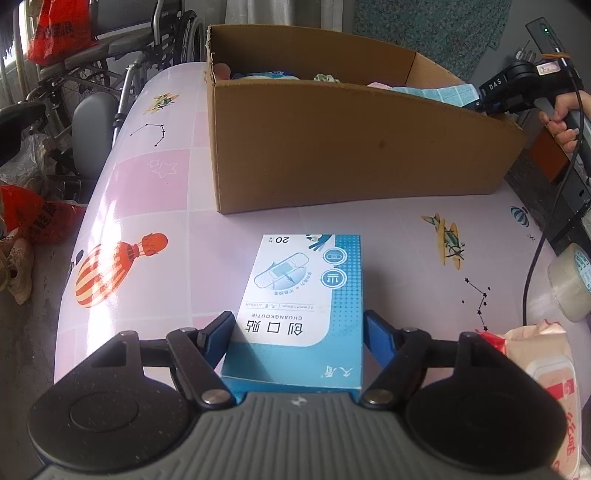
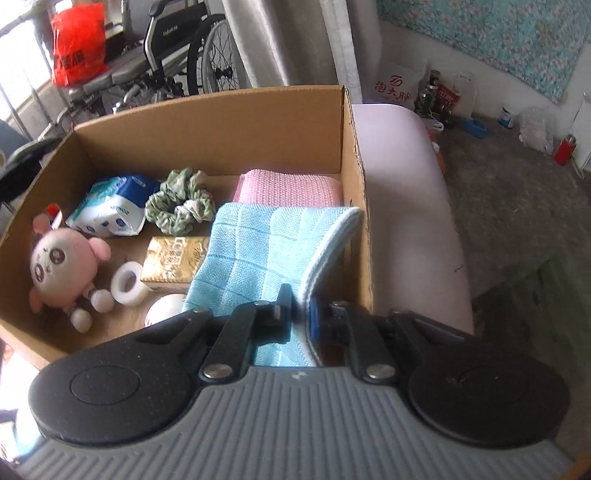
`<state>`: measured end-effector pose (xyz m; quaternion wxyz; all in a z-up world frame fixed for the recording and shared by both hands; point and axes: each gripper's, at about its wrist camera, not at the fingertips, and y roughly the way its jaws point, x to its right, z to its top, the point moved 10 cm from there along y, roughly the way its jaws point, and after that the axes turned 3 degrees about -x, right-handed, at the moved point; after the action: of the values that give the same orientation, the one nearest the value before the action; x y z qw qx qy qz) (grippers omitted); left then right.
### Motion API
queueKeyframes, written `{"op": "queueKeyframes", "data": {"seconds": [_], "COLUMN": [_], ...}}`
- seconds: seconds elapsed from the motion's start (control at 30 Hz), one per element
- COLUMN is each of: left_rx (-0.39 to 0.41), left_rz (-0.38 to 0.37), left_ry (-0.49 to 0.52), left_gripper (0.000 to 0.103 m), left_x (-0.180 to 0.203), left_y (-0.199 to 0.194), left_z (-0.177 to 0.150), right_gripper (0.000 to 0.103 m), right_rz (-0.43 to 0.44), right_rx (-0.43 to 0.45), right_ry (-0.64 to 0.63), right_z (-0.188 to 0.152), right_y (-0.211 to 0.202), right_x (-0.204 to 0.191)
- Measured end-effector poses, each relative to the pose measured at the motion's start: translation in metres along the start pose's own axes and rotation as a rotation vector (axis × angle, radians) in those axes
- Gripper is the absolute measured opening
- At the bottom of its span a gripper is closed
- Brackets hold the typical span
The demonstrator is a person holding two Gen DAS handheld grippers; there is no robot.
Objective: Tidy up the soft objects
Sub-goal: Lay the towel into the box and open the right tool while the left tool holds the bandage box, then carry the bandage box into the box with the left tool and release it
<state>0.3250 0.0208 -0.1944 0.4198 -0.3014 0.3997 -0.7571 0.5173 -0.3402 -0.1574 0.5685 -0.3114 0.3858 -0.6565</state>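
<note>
A blue-and-white plaster box (image 1: 295, 295) lies on the pink table (image 1: 147, 192), with my left gripper (image 1: 299, 325) shut on its two long sides. Behind it stands an open cardboard box (image 1: 332, 147). In the right wrist view my right gripper (image 2: 297, 306) is shut on the white-trimmed edge of a light blue towel (image 2: 258, 251), which drapes into the cardboard box (image 2: 221, 122) at its right side. Also inside are a pink cloth (image 2: 288, 188), a green scrunchie (image 2: 181, 206), a tissue pack (image 2: 110, 206), a pink plush toy (image 2: 59, 262), a gold carton (image 2: 173, 262) and a small tape roll (image 2: 127, 282).
A wet-wipes pack (image 1: 546, 387) and a big tape roll (image 1: 570, 284) lie at the table's right edge. A person's hand (image 1: 561, 118) holds the right gripper's handle above the box. A wheelchair (image 1: 110, 55) and red bags (image 1: 55, 29) stand beyond the table's left edge.
</note>
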Motion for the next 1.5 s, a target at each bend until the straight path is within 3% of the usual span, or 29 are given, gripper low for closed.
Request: {"op": "queueKeyframes", "data": {"seconds": [0.23, 0.27, 0.3, 0.37, 0.4, 0.47, 0.53, 0.57, 0.6, 0.63, 0.67, 0.7, 0.77, 0.87, 1.0, 1.03, 1.07, 1.1, 1.17, 1.27, 1.33, 1.5], "left_rx": [0.118, 0.151, 0.182, 0.232, 0.237, 0.231, 0.143, 0.104, 0.069, 0.13, 0.122, 0.099, 0.105, 0.067, -0.144, -0.138, -0.058, -0.042, 0.008, 0.024, 0.06, -0.004], "left_rz": [-0.007, -0.006, -0.004, -0.019, -0.016, -0.01, 0.029, 0.075, 0.087, 0.083, 0.056, 0.032, -0.005, -0.024, 0.021, 0.016, 0.011, -0.007, 0.083, 0.213, 0.229, 0.188], "left_ry": [0.075, 0.091, 0.106, 0.117, 0.111, 0.125, 0.155, 0.137, 0.123, 0.127, 0.122, 0.097, 0.054, -0.047, -0.234, -0.273, -0.272, -0.27, -0.25, -0.095, -0.077, -0.08], "left_gripper": [0.073, 0.035, 0.024, 0.021, 0.026, 0.027, 0.034, 0.044, 0.047, 0.048, 0.057, 0.078, 0.099, 0.099, 0.103, 0.103, 0.103, 0.103, 0.103, 0.08, 0.078, 0.076], "left_x": [0.023, 0.028, 0.034, 0.042, 0.044, 0.047, 0.046, 0.04, 0.036, 0.035, 0.036, 0.037, 0.037, 0.03, 0.017, 0.018, 0.023, 0.028, 0.037, 0.057, 0.062, 0.054], "left_y": [-0.071, -0.084, -0.096, -0.113, -0.116, -0.108, -0.072, -0.053, -0.038, -0.038, -0.036, -0.034, -0.037, -0.029, 0.022, 0.029, 0.029, 0.032, 0.046, 0.064, 0.064, 0.064], "left_z": [0.042, 0.053, 0.066, 0.093, 0.105, 0.137, 0.15, 0.15, 0.146, 0.145, 0.139, 0.131, 0.113, 0.077, 0.029, 0.026, 0.031, 0.033, 0.038, 0.034, 0.033, 0.021], "right_gripper": [0.038, 0.042, 0.044, 0.045, 0.045, 0.045, 0.045, 0.045, 0.045, 0.045, 0.045, 0.045, 0.045, 0.046, 0.046, 0.047, 0.047, 0.048, 0.049, 0.049, 0.049, 0.049], "right_rz": [-0.075, -0.085, -0.077, -0.058, -0.048, -0.032, -0.014, 0.0, 0.016, 0.032, 0.043, 0.048, 0.049, 0.056, 0.068, 0.074, 0.075, 0.073, 0.076, 0.083, 0.085, 0.095], "right_rx": [0.014, 0.025, 0.034, 0.042, 0.048, 0.053, 0.059, 0.062, 0.068, 0.073, 0.075, 0.077, 0.085, 0.094, 0.079, 0.082, 0.084, 0.085, 0.086, 0.085, 0.087, 0.099], "right_ry": [-0.136, -0.148, -0.151, -0.136, -0.127, -0.111, -0.08, -0.066, -0.053, -0.042, -0.038, -0.044, -0.054, -0.055, -0.044, -0.044, -0.045, -0.047, -0.041, -0.037, -0.037, -0.021], "right_z": [0.005, 0.006, 0.005, 0.003, 0.002, 0.0, -0.003, -0.005, -0.008, -0.01, -0.012, -0.015, -0.018, -0.019, -0.024, -0.025, -0.026, -0.027, -0.03, -0.035, -0.039, -0.045], "right_y": [-0.006, -0.009, -0.014, -0.023, -0.026, -0.03, -0.033, -0.035, -0.036, -0.038, -0.038, -0.038, -0.04, -0.04, -0.037, -0.039, -0.04, -0.042, -0.045, -0.05, -0.054, -0.063], "right_x": [-0.017, -0.018, -0.018, -0.015, -0.014, -0.014, -0.013, -0.013, -0.013, -0.014, -0.015, -0.017, -0.021, -0.024, -0.028, -0.029, -0.03, -0.031, -0.031, -0.031, -0.029, -0.027]}}
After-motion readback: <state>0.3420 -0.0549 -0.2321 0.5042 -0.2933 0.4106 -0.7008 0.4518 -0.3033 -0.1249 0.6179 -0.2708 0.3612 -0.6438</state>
